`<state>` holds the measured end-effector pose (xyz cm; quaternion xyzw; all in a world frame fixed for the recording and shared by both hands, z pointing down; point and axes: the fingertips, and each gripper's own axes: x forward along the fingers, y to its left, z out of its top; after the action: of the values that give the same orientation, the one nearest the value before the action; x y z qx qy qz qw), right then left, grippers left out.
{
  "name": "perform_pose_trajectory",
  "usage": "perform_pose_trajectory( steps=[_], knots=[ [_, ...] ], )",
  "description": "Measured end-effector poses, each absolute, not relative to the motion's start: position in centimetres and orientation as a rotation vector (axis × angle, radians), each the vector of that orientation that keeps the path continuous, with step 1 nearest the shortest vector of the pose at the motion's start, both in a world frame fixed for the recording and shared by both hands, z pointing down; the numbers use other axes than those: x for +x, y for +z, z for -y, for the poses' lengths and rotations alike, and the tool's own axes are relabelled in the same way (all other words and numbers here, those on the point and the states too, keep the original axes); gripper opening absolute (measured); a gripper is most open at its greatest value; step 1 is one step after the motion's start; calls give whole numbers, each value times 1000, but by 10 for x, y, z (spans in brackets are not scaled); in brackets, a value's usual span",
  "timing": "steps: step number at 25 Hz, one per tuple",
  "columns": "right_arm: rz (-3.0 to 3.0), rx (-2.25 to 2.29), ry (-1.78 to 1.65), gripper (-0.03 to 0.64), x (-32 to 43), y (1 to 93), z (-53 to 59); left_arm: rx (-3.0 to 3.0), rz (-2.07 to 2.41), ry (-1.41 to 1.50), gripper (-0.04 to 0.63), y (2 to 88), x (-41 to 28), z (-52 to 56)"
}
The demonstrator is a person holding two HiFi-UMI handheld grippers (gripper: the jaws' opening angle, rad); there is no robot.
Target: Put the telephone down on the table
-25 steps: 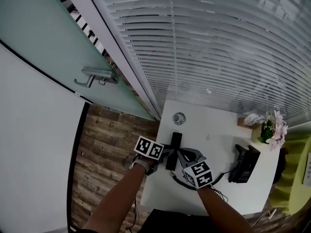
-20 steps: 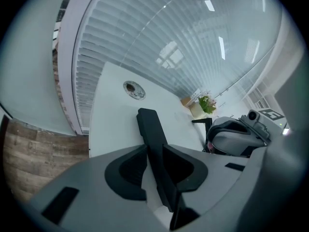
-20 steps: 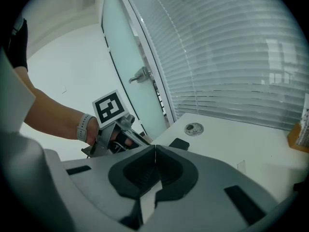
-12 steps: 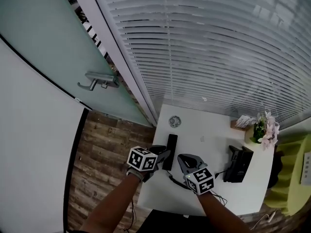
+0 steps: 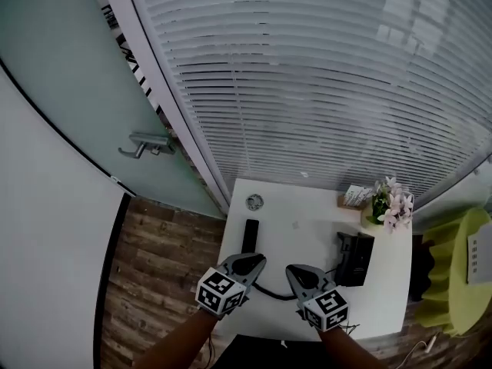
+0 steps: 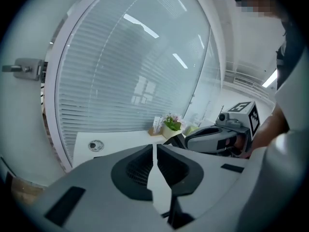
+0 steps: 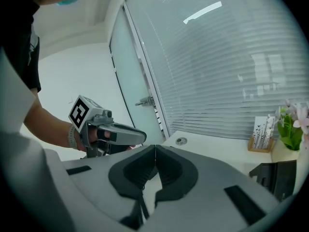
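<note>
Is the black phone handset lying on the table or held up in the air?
Lying on the table. The head view shows the handset flat on the white table with nothing gripping it.

Faced closed white slatted blinds [image 5: 307, 91] streaked with reflected ceiling strip lights. Had a frosted glass door [image 5: 69, 75] with a metal lever handle [image 5: 146, 144] at the left, next to a plain white wall [image 5: 46, 267]. Kept a white table [image 5: 307, 229] against the blinds, over dark wood-plank floor [image 5: 157, 260]. Showed a yellow-green seat [image 5: 461, 283] at the right edge.
</note>
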<state>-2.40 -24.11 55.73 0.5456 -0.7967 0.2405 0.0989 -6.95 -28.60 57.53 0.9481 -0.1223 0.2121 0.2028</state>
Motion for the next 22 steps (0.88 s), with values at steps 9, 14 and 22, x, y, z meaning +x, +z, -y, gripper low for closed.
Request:
perform_pose_trajectory(
  steps=[9, 14, 22],
  knots=[
    [2455, 1587, 525, 21, 5, 495, 145, 2792, 305, 493, 9, 508, -43, 189],
    [2522, 1615, 418, 21, 17, 451, 102, 2899, 354, 453, 9, 472, -27, 145],
    [2619, 1616, 275, 21, 31, 412, 54, 2985, 439, 332, 9, 436, -8, 82]
  ],
)
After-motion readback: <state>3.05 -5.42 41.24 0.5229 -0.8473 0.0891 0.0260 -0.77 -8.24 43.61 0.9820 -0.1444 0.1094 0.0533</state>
